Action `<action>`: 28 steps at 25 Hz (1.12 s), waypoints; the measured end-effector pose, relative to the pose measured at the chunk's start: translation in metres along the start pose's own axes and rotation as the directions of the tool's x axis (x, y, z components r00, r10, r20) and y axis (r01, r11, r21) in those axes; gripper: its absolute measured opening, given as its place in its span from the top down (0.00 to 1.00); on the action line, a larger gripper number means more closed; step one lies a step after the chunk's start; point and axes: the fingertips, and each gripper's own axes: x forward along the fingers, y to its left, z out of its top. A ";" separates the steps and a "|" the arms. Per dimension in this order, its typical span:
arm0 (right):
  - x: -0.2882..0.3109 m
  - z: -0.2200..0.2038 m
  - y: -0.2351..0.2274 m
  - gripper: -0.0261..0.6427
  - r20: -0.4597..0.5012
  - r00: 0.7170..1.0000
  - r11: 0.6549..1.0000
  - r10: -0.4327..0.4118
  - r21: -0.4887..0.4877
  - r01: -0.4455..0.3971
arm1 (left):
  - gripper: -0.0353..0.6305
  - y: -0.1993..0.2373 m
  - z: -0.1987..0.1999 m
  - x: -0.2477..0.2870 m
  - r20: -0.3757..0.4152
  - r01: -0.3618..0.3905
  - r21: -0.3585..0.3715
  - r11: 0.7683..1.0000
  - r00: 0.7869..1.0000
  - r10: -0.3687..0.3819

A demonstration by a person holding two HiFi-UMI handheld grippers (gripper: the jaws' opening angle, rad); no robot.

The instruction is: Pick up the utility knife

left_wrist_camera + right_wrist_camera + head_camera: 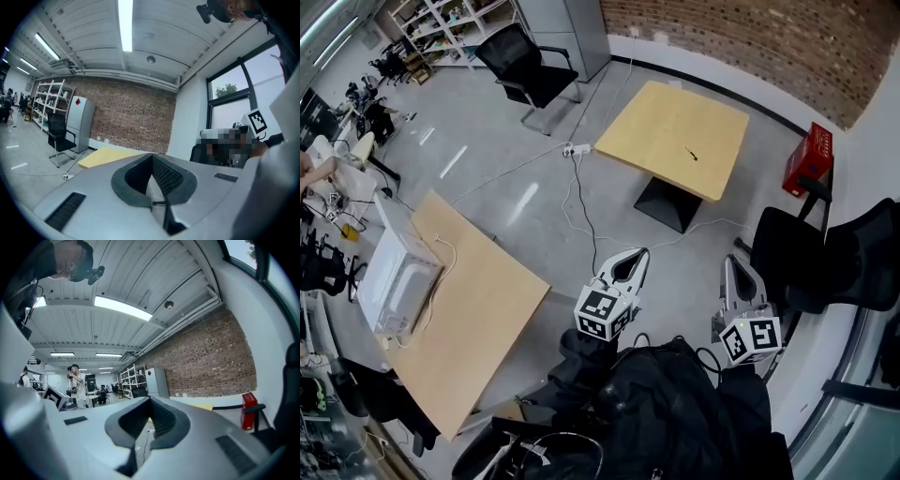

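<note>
Head cam: on my head, high up, pointing steeply down at the floor. Both claws sit close at the bottom edge: left claw point(633, 255), right claw point(733, 262). Each claw cam rides just behind its own jaws, looking roughly level across the room. All three views share the far counter point(675, 136) and brick wall point(750, 37). Red crate point(809, 159) shows in head and right only.

Open floor point(502, 141) ahead, up to far table point(675, 122); power strip point(577, 149) low in path. Hemmed by near table point(478, 319) left, chairs point(802, 262) right.
</note>
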 end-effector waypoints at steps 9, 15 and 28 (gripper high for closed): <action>0.025 -0.012 -0.013 0.96 -0.056 0.998 1.000 0.000 0.001 0.000 | 0.94 0.015 -0.009 0.028 -0.023 0.014 -0.035 0.999 1.000 -0.015; 0.081 -0.010 -0.034 0.96 -0.052 0.997 0.999 0.048 0.005 -0.048 | 0.94 0.050 0.002 0.067 -0.019 -0.027 -0.021 0.999 0.999 0.027; 0.206 0.000 -0.102 0.96 -0.109 0.981 0.986 0.163 -0.008 -0.165 | 0.94 0.101 0.046 0.196 -0.010 -0.060 -0.003 0.998 0.998 0.060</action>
